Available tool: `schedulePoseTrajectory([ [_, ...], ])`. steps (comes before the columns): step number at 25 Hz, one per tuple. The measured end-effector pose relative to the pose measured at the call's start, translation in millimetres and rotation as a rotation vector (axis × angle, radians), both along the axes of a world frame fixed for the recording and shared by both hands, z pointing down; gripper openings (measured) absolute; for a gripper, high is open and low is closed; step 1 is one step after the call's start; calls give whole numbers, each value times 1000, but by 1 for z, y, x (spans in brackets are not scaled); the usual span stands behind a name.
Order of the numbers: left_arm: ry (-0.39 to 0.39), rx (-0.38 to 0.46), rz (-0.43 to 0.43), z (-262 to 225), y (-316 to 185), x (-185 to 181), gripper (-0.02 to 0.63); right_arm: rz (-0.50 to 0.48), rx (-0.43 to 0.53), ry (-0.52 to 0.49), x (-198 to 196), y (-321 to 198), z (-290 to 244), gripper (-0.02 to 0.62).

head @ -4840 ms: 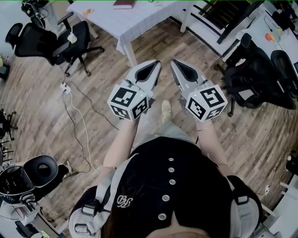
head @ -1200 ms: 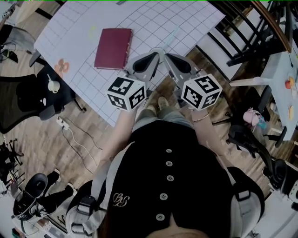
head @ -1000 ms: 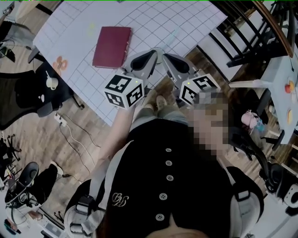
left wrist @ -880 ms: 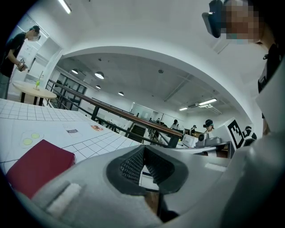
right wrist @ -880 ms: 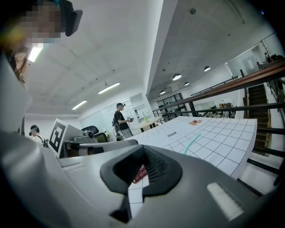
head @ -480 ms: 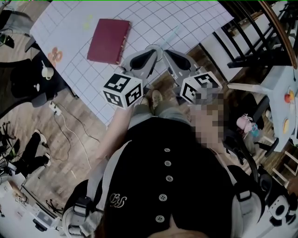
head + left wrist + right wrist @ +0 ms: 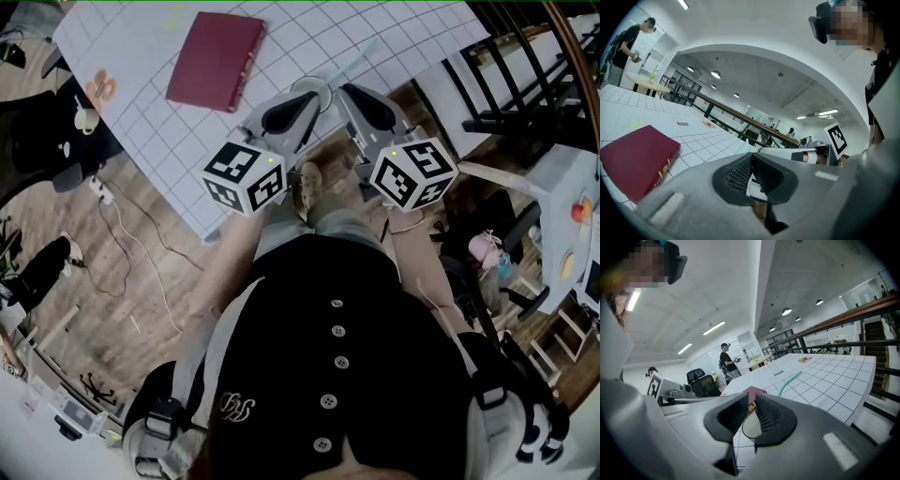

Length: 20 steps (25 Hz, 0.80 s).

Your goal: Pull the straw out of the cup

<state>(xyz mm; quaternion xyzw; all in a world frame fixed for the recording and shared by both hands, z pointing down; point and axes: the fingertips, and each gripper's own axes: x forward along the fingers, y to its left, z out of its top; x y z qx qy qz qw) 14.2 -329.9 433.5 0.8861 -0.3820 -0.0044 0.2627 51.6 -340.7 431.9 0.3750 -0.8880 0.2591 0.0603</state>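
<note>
Gridded table (image 7: pixel 398 28), teal straw (image 7: pixel 790 379) slanting from cup (image 7: pixel 750 426), left gripper (image 7: pixel 751 159) closed, right gripper (image 7: pixel 750 401) opening empty

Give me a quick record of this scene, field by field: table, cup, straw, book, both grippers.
table: white grid cloth
cup: near table edge, just beyond both grippers
straw: teal, leaning out of the cup
book: red, closed, lying flat left of cup
left gripper: shut, empty
right gripper: jaws opening, nothing between them

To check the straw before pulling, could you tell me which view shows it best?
Right gripper view: the teal straw stands clear against the table. Head view shows it faint; left gripper view barely.
</note>
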Motion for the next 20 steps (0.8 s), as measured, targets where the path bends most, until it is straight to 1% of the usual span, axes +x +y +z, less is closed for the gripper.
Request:
schedulePoseTrajectory([
  [5, -3, -18, -10, 11, 0, -1, -3, 2, -25, 9, 0, -4, 13, 68],
  [10, 16, -32, -34, 19, -1, -4, -3, 29, -48, -9, 3, -11, 24, 106],
  [13, 16, -38, -44, 25, -4, -6, -3, 33, -64, -17, 0, -18, 33, 143],
  [16, 14, -53, -53, 31, -3, -8, -3, 42, -92, -26, 0, -21, 43, 149],
  [20, 24, -74, -53, 38, -3, -9, -3, 41, -116, -14, 0, -28, 55, 149],
])
